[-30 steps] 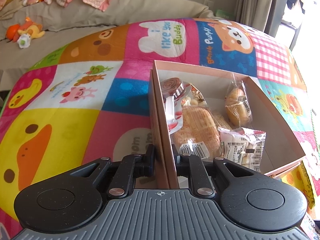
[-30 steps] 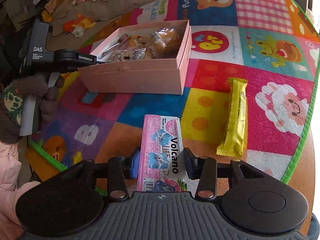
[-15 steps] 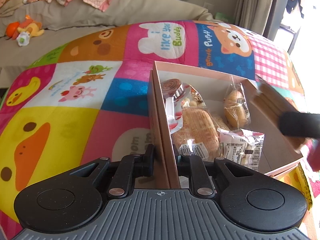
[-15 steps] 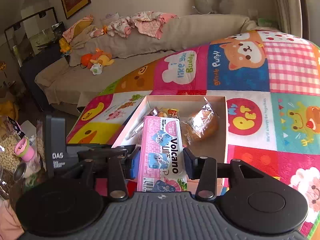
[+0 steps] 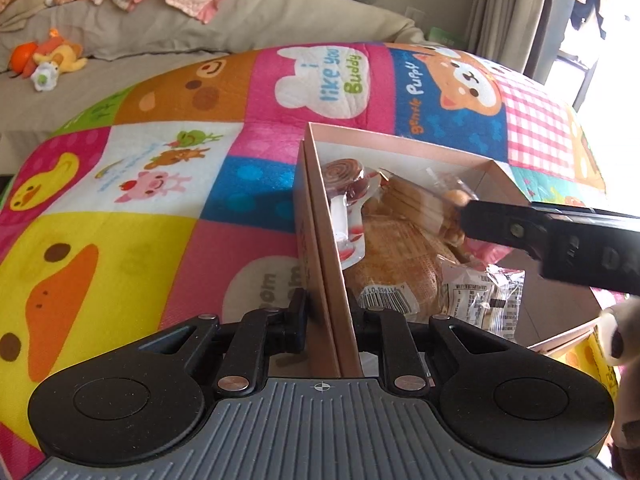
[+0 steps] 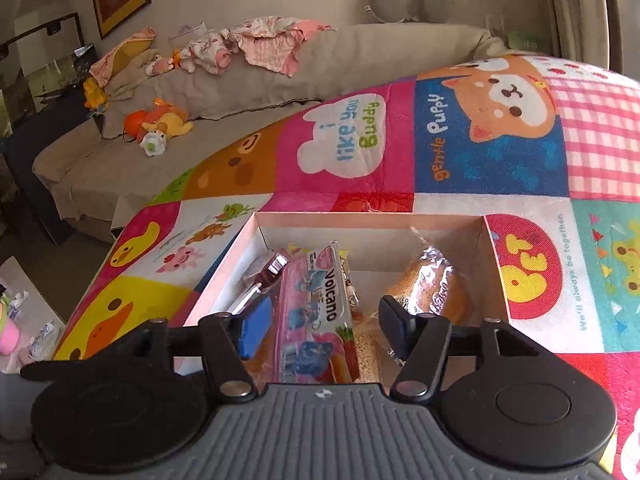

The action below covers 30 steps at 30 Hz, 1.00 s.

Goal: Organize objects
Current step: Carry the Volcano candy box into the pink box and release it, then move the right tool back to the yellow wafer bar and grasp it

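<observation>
A pink cardboard box [image 5: 320,216] stands on the patchwork mat [image 5: 120,208] and holds several wrapped snacks. My left gripper [image 5: 326,312] is shut on the box's near left wall. My right gripper [image 6: 320,320] hovers over the box [image 6: 494,256] with its jaws spread open. The pink Volcano snack pack [image 6: 316,320] lies between the open fingers, on the snacks in the box, apart from both pads. A wrapped bun [image 6: 428,288] lies to its right. In the left wrist view the right gripper [image 5: 560,236] reaches in from the right over the box.
A beige sofa [image 6: 240,100] with clothes and plush toys [image 6: 160,124] runs behind the mat. A gloved hand [image 5: 620,340] shows at the right edge of the left wrist view. A curtain and bright window [image 5: 560,20] stand at the back right.
My right gripper carried the Volcano pack from the mat to over the box, lowered, and opened, letting the pack go into the box. My left gripper has kept its hold on the box wall.
</observation>
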Each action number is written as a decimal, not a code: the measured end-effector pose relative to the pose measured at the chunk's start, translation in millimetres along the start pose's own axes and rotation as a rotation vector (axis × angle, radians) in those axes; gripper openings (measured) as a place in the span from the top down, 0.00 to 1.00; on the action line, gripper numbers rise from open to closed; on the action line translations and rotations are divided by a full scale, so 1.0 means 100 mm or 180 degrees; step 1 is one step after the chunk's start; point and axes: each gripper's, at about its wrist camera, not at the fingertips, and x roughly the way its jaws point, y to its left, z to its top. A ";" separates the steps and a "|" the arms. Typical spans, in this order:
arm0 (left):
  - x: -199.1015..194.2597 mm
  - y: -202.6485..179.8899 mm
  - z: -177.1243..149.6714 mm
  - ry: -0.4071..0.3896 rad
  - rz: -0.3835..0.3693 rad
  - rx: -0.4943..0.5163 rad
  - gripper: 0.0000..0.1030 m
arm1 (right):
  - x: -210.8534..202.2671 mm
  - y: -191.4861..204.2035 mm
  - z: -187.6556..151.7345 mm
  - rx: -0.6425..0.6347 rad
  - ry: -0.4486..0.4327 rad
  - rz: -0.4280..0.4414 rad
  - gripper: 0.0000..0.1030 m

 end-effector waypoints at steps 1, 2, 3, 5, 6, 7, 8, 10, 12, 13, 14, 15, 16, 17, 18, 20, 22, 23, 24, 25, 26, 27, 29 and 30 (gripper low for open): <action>0.00 0.00 0.00 0.0001 0.0004 0.0001 0.81 | -0.11 0.02 -0.05 -0.0112 -0.0083 -0.0069 0.30; 0.00 0.00 0.00 0.0001 0.0007 0.0003 0.81 | -0.19 0.02 -0.09 -0.0193 -0.0139 -0.0115 0.28; 0.00 0.00 0.00 0.0001 0.0013 0.0005 0.81 | -0.30 0.01 -0.14 -0.0277 -0.0190 -0.0169 0.25; 0.01 0.00 0.00 0.0005 0.0018 0.0000 0.81 | -0.44 -0.04 -0.23 -0.0375 -0.0255 -0.0280 0.23; 0.00 0.00 0.00 0.0007 0.0020 0.0003 0.81 | -0.52 -0.07 -0.27 -0.0414 -0.0275 -0.0347 0.22; 0.01 0.00 0.00 0.0010 0.0022 0.0007 0.81 | -0.58 -0.11 -0.31 -0.0432 -0.0290 -0.0402 0.22; 0.01 0.00 0.00 0.0009 0.0026 0.0013 0.81 | -0.64 -0.15 -0.36 -0.0431 -0.0308 -0.0449 0.20; 0.01 -0.01 0.00 0.0014 0.0039 0.0020 0.82 | -0.80 -0.27 -0.50 -0.0381 -0.0370 -0.0556 0.15; 0.01 -0.02 0.00 0.0017 0.0058 0.0032 0.82 | -0.93 -0.39 -0.64 -0.0306 -0.0410 -0.0691 0.10; 0.01 -0.03 0.01 0.0019 0.0065 0.0032 0.82 | -0.99 -0.49 -0.74 -0.0237 -0.0399 -0.0784 0.07; 0.00 -0.04 0.00 0.0022 0.0073 0.0032 0.82 | -1.03 -0.57 -0.82 -0.0169 -0.0367 -0.0838 0.01; 0.00 -0.04 0.00 0.0024 0.0084 0.0036 0.82 | -1.07 -0.66 -0.91 -0.0087 -0.0318 -0.0869 0.00; 0.00 -0.05 0.01 0.0027 0.0096 0.0040 0.83 | -1.10 -0.77 -1.01 0.0031 -0.0218 -0.0880 0.00; 0.00 -0.06 0.01 0.0030 0.0108 0.0042 0.83 | -1.12 -0.85 -1.09 0.0120 -0.0133 -0.0889 0.00; 0.00 -0.06 0.01 0.0033 0.0119 0.0044 0.83 | -1.14 -0.92 -1.16 0.0196 -0.0067 -0.0904 0.00; 0.00 -0.07 0.01 0.0039 0.0141 0.0050 0.84 | -1.17 -1.04 -1.31 0.0322 0.0040 -0.0964 0.00; 0.00 -0.08 0.01 0.0040 0.0155 0.0054 0.84 | -1.21 -1.11 -1.44 0.0432 0.0118 -0.0979 0.00; 0.00 -0.08 0.01 0.0041 0.0160 0.0054 0.84 | -1.21 -1.13 -1.47 0.0481 0.0138 -0.0966 0.00; 0.00 -0.09 0.01 0.0042 0.0167 0.0054 0.84 | -1.21 -1.16 -1.51 0.0533 0.0157 -0.0941 0.00; 0.00 -0.10 0.01 0.0042 0.0180 0.0058 0.84 | -1.20 -1.17 -1.53 0.0576 0.0174 -0.0921 0.00; 0.00 -0.11 0.01 0.0042 0.0197 0.0065 0.85 | -1.20 -1.16 -1.55 0.0572 0.0141 -0.0934 0.00; 0.00 -0.12 0.01 0.0041 0.0220 0.0076 0.85 | -1.19 -1.14 -1.57 0.0542 0.0131 -0.0967 0.00; 0.00 -0.14 0.01 0.0036 0.0257 0.0103 0.85 | -1.16 -1.08 -1.58 0.0434 0.0165 -0.1059 0.00; 0.01 -0.15 0.01 0.0036 0.0269 0.0117 0.85 | -1.14 -1.05 -1.58 0.0377 0.0183 -0.1107 0.00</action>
